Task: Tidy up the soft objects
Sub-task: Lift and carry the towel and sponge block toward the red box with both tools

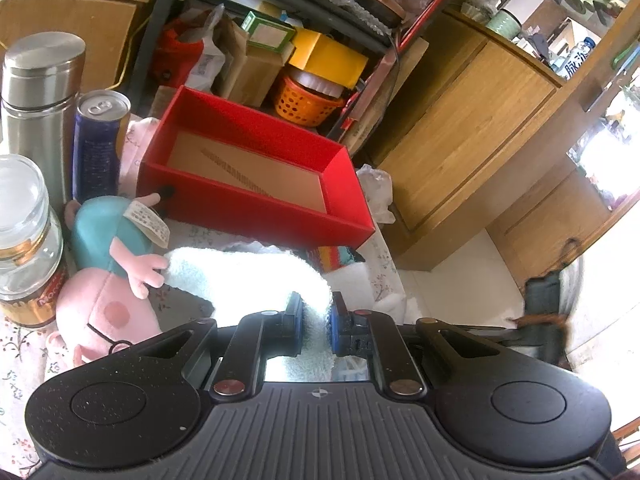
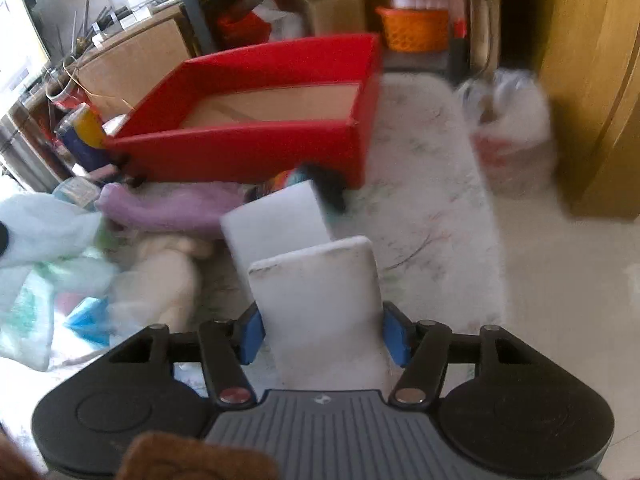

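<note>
My left gripper (image 1: 316,320) is shut on a fluffy white towel (image 1: 256,276) that drapes forward over the table. A pink pig plush in a teal dress (image 1: 112,272) lies just left of it. The empty red box (image 1: 256,172) stands behind them. My right gripper (image 2: 324,332) is shut on a white sponge block (image 2: 320,292), held above the table in front of the red box (image 2: 256,112). A second white block (image 2: 276,220), a purple cloth (image 2: 172,204), a cream plush (image 2: 168,276) and a rainbow-coloured soft item (image 2: 296,178) lie ahead of it.
A steel flask (image 1: 40,96), a blue can (image 1: 100,140) and a glass jar (image 1: 24,236) stand at the left. Plastic bags (image 2: 44,256) lie at the table's left. A white bag (image 2: 508,128) sits at the right by a wooden cabinet (image 1: 472,120).
</note>
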`<state>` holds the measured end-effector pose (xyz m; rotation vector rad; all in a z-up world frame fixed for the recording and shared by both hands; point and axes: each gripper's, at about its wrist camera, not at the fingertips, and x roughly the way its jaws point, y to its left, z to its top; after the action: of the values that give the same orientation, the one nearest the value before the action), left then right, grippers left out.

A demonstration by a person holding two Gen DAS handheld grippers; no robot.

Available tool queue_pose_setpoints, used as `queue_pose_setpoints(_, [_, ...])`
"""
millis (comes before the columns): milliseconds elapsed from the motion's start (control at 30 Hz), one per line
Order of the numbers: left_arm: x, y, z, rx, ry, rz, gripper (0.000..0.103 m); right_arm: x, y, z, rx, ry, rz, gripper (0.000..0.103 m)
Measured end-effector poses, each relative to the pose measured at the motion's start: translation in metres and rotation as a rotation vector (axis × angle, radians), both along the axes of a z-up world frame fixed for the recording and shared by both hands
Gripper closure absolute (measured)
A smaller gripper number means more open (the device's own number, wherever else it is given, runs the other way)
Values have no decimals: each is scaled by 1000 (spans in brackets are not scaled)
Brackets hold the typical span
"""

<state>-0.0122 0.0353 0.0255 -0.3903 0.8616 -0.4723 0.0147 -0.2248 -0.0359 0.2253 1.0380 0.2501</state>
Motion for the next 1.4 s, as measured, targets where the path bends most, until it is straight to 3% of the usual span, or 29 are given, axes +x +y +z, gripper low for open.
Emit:
queue_pose_setpoints(33, [0,1,1,-4,-2,0,94,-4,-1,9,50,-18,5,73])
queue_pose_setpoints(100, [1,2,3,-12,-5,3,94,-10,-4,24,27,-74,-2,73])
queue_pose_setpoints(233, [-3,4,10,-36,-28,6,94,-2,-18,22,111,-57,-90,73])
queue_pose_setpoints(633, [-4,6,53,-91,-151,50,94,-2,4,78,195,-286,-66,72])
queue_pose_setpoints(1100, [32,-1,101,-117,-299,93,94,29,-2,119,200,-448,-110,72])
queue_pose_setpoints(1400, [81,-12,107,-60,-334,121,93,70,-5,129,178,-501,-146,72])
